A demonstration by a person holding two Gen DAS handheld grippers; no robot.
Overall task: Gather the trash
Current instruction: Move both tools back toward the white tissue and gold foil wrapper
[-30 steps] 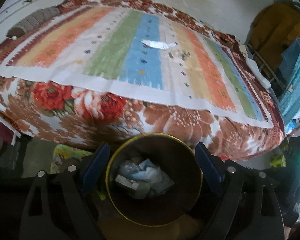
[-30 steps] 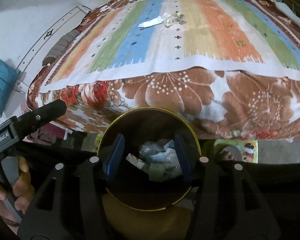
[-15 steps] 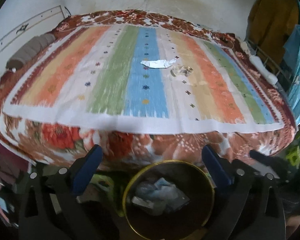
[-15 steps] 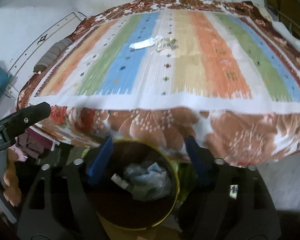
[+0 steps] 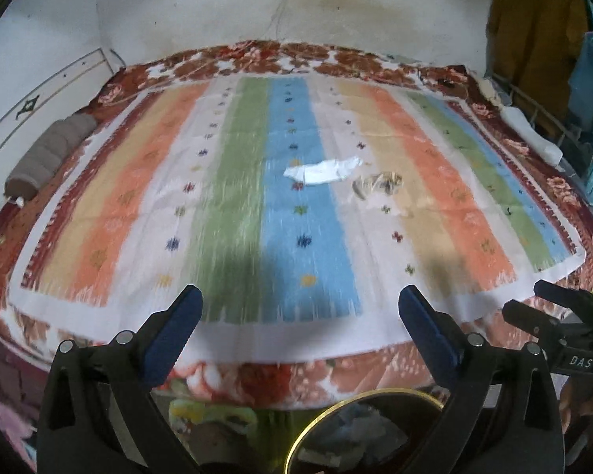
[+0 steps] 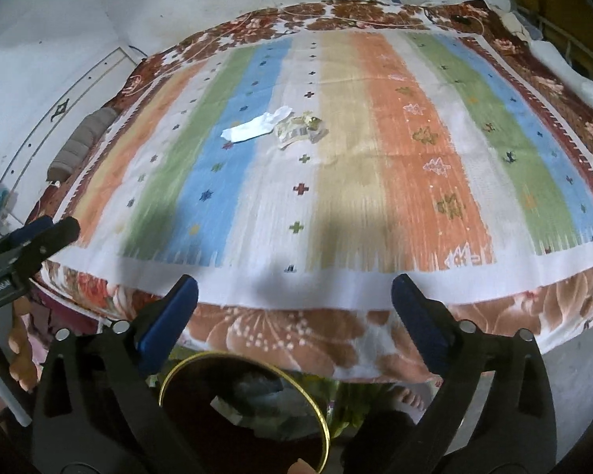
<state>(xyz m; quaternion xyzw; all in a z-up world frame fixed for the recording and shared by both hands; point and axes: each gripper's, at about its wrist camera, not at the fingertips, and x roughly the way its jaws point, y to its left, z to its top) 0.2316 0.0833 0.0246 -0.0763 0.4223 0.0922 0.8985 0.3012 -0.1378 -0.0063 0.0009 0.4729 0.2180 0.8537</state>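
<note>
Left claw: my left gripper (image 5: 300, 312) has its blue pads spread as wide as they go, nothing between them, and I see it over the near edge of the bed
Right claw: my right gripper (image 6: 294, 304) has just been opening, jaws now far apart and empty, only the bed's edge showing in the gap
Trash on the bed: a white crumpled paper (image 5: 322, 171) lies on the blue stripe near the middle of the striped sheet (image 5: 233, 181), and a clear crinkled wrapper (image 5: 377, 183) sits just beside it to the right, on the white and tan stripes
Same trash from my right camera: white paper (image 6: 257, 129) and wrapper (image 6: 301, 130) touching or nearly so, I can't tell which, both well away from my pads
Bin: the dark bin with a gold rim (image 5: 375, 397) stands on the floor against the near side of the bed, below both claws, with pale scraps already inside (image 6: 257, 393)
Bed: floral blanket (image 6: 257, 335) hangs down the front under the sheet; a grey bolster (image 5: 47, 154) lies along the left edge
Picture: blurred, detail on the wrapper is hard to read
</note>
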